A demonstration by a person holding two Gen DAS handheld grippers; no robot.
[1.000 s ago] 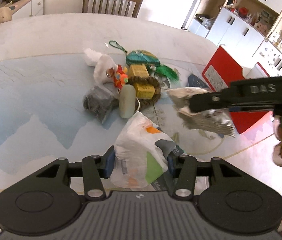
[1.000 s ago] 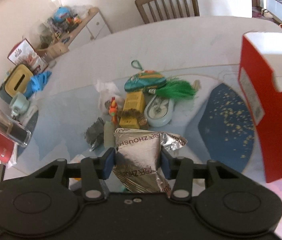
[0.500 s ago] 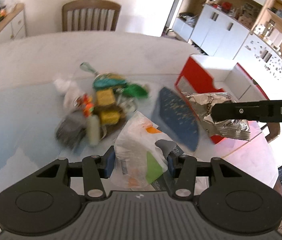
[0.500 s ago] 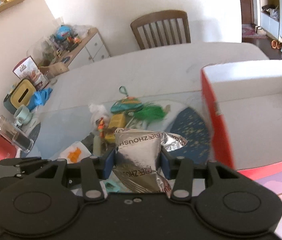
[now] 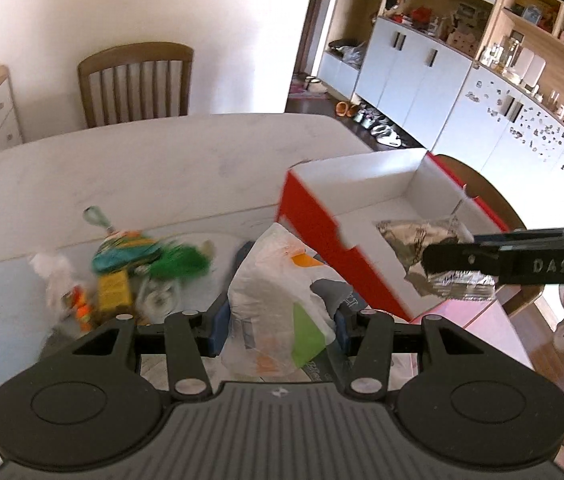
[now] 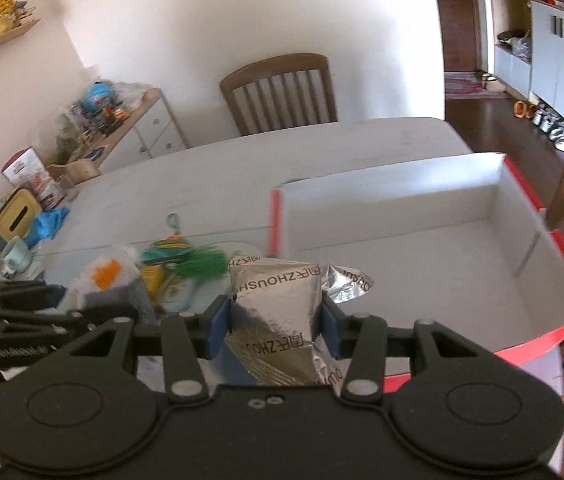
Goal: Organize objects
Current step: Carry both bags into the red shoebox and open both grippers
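Both packets [image 5: 278, 296] [image 6: 276, 320] above red box [image 5: 310, 216]

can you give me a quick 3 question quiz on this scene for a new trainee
1. True or false: the red box already has items lying on its floor.
2. What does the right gripper hold? A) silver foil packet B) green feather toy C) yellow box
3. Fill in: the left gripper is shut on a white ____ bag.

Key
1. False: the white inside shows bare.
2. A: the silver foil packet, pressed between both pads.
3. plastic: the white plastic bag, with orange and green print.
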